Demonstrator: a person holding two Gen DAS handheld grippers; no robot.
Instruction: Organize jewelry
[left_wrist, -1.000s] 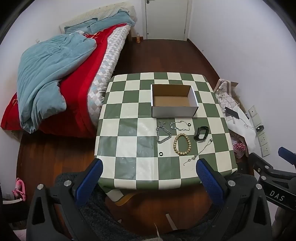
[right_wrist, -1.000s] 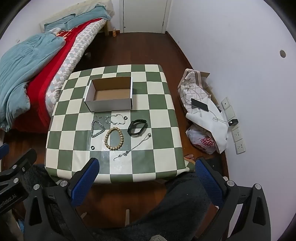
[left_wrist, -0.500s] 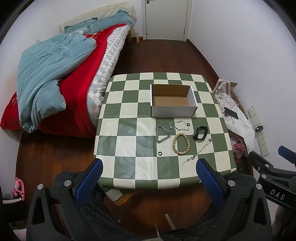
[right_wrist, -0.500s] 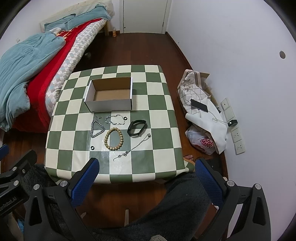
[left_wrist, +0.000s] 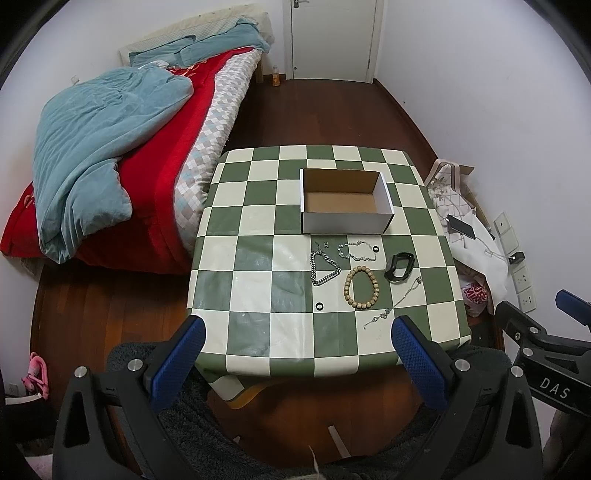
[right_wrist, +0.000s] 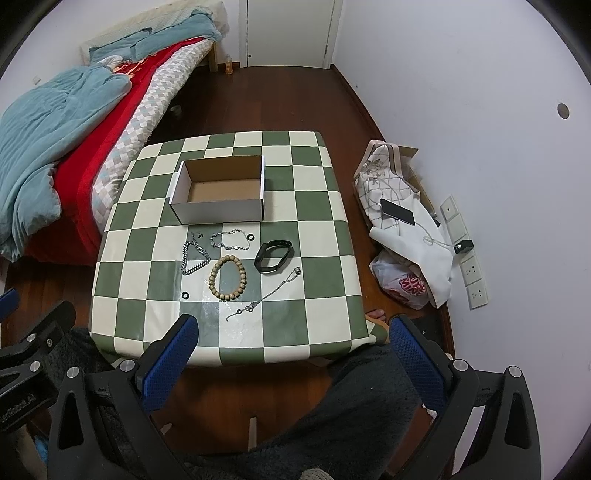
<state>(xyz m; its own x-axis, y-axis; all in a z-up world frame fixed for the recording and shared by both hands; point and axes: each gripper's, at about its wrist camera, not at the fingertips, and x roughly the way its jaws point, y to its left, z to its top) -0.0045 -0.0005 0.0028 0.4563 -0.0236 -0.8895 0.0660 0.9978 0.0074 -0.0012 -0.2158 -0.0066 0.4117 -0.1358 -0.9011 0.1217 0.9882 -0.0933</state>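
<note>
Left gripper (left_wrist: 297, 349) & right gripper (right_wrist: 291, 347) hovering w/ jaws wide, empty, round bead bracelet (right_wrist: 227, 277), chunky chain (right_wrist: 194, 257), black band (right_wrist: 273, 256) lying on glossy checked table (right_wrist: 325, 236) near rectangular cardboard box (right_wrist: 221, 210).

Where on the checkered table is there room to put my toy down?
The table's whole left side, from the heavy silver chain to the edge by the bed, lies bare. So does the near strip. It's crowded between the box and the thin chain.
</note>
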